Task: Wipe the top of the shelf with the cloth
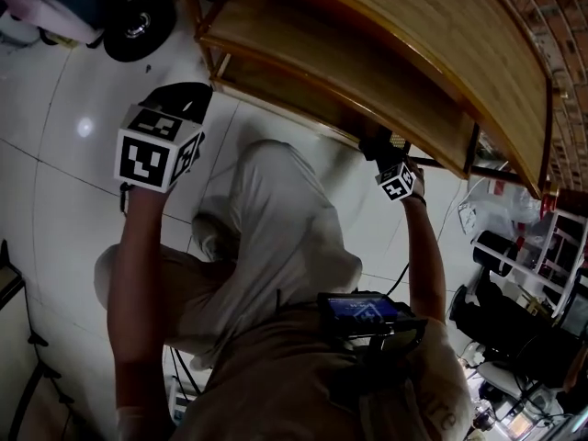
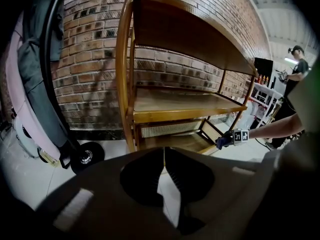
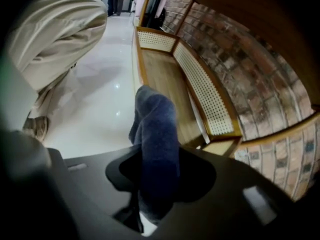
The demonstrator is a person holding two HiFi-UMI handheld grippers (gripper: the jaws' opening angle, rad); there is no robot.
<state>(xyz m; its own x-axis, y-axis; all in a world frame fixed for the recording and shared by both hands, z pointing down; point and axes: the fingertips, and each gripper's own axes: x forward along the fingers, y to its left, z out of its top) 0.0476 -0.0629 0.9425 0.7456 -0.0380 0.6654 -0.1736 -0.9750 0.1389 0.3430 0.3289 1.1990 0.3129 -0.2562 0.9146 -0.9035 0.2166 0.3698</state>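
Observation:
The wooden shelf (image 1: 432, 26) stands against a brick wall, with curved boards on several levels. My right gripper (image 1: 381, 145) is low at the front right of the shelf, beside its bottom board (image 3: 165, 79). It is shut on a dark blue cloth (image 3: 155, 139), which sticks up from between the jaws. In the left gripper view that gripper and the cloth (image 2: 223, 140) show small by the lowest level. My left gripper (image 1: 188, 95) hangs over the white floor, left of the shelf and apart from it. Its jaws (image 2: 163, 156) meet at the tips with nothing between them.
A black wheel (image 1: 138, 26) of a cart rests on the tiled floor (image 1: 64, 108) left of the shelf. Racks and clutter (image 1: 524, 274) crowd the right side. A person (image 2: 295, 69) stands far off at the right. My legs are below, in beige trousers (image 1: 276, 237).

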